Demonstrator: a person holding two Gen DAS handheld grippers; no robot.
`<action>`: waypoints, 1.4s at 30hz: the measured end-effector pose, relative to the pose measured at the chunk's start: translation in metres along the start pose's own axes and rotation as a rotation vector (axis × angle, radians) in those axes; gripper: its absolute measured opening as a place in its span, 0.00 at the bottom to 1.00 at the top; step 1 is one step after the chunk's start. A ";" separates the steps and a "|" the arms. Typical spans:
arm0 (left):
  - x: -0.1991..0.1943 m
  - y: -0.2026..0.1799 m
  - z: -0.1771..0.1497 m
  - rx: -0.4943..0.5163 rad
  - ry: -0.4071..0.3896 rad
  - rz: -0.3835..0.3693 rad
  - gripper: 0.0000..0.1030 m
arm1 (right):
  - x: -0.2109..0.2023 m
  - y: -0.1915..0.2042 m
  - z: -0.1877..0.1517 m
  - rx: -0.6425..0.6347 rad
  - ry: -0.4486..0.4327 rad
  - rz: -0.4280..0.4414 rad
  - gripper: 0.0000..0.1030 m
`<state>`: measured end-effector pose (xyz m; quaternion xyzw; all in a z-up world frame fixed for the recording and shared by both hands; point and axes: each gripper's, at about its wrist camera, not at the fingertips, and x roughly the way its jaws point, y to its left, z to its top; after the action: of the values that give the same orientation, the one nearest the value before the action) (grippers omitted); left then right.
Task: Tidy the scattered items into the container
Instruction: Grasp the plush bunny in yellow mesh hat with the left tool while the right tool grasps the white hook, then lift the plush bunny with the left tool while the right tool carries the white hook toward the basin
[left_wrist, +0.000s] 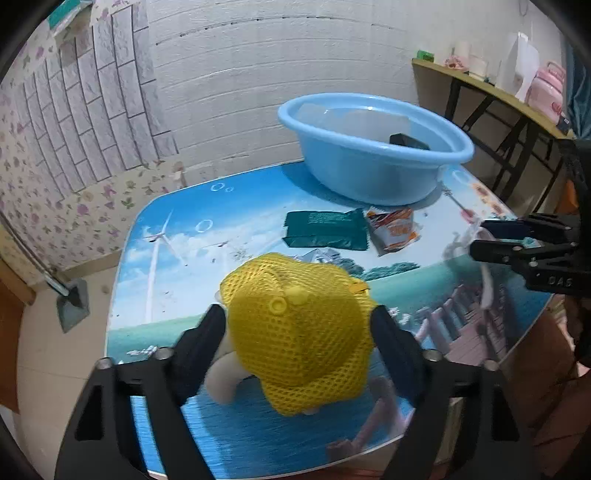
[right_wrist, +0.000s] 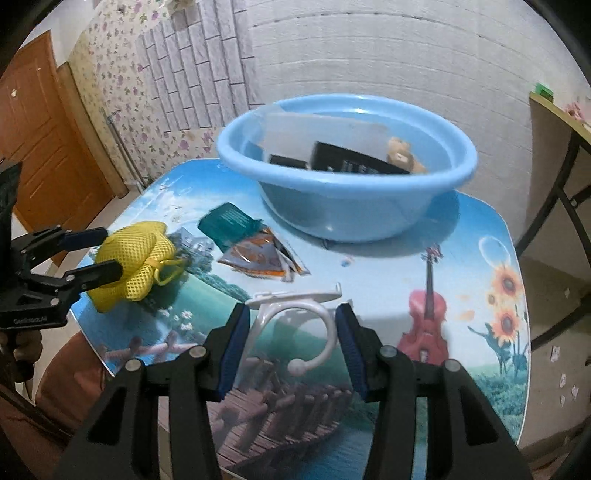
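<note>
One yellow mesh pouch (left_wrist: 299, 332), netted and soft, is pinched between the left gripper (left_wrist: 299, 328) fingers. One white plastic hook (right_wrist: 295, 325), curved with a ball end, lies between the spread fingers of the right gripper (right_wrist: 291, 332), no contact visible. Ahead of both: one dark green packet (left_wrist: 325, 229), one orange sachet (left_wrist: 393, 230), one round blue plastic basin (right_wrist: 343, 162) holding dark boxes. Glossy picture-printed table (right_wrist: 480, 295); white brick-pattern wall.

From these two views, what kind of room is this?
Probably a room in a home: floral wallpaper, a wooden door, a printed-top table with a blue basin, and a side shelf of household bits.
</note>
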<state>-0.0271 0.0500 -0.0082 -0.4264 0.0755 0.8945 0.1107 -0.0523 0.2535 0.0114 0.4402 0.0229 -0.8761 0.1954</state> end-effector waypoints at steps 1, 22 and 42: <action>0.000 -0.001 -0.001 0.002 0.000 0.006 0.83 | 0.001 -0.001 -0.001 0.005 0.004 -0.003 0.46; 0.032 -0.001 -0.001 -0.014 0.046 -0.034 0.95 | 0.021 -0.007 -0.011 0.023 0.082 -0.016 0.47; 0.002 0.001 0.010 -0.078 -0.028 -0.023 0.85 | 0.012 -0.006 -0.017 -0.004 0.040 -0.022 0.47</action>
<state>-0.0360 0.0514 -0.0039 -0.4187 0.0341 0.9014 0.1053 -0.0479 0.2592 -0.0087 0.4569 0.0335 -0.8692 0.1863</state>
